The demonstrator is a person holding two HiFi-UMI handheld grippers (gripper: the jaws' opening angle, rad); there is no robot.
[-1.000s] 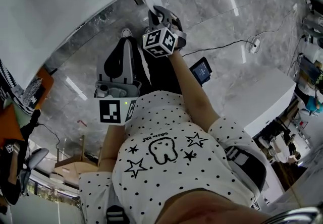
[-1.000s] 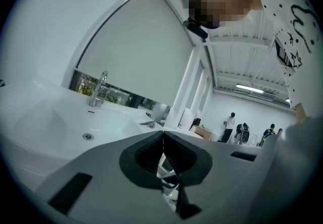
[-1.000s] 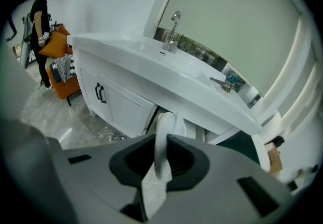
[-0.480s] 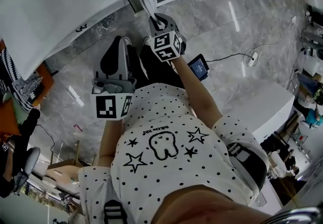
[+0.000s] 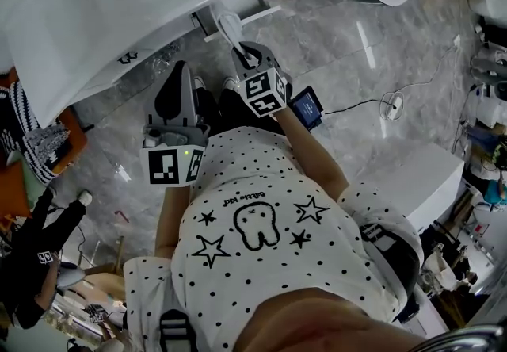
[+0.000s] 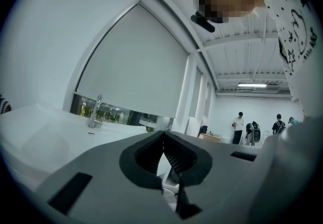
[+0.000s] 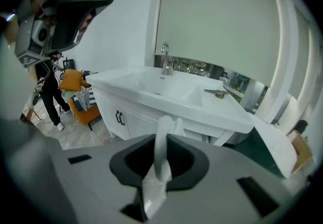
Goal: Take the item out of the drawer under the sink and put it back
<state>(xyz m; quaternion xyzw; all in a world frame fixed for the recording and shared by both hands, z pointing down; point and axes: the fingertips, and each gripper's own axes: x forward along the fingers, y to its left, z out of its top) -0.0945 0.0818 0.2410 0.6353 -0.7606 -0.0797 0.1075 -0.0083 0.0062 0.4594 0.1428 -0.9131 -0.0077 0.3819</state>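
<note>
My right gripper (image 5: pixel 238 47) (image 7: pixel 162 160) is shut on a soft, crumpled white item (image 5: pixel 229 24) (image 7: pixel 163 142) that sticks up from between its jaws. It hangs just in front of the white sink (image 5: pixel 119 17) (image 7: pixel 166 92), above the grey marble floor. The cabinet under the sink (image 7: pixel 126 117) has black handles, and I cannot tell whether its drawer is open. To the right gripper's left, my left gripper (image 5: pixel 176 87) (image 6: pixel 163 140) points level toward the sink, shut with nothing between its pads.
An orange chair (image 7: pixel 75 84) with a patterned cushion stands left of the sink, and a person in black (image 5: pixel 40 263) beside it. A small lit-screen device (image 5: pixel 307 109) with a cable is near my right arm. A white unit (image 5: pixel 420 176) stands at the right.
Both grippers have risen, the right one still carrying the white item. The sink now shows more fully and farther up in the head view.
</note>
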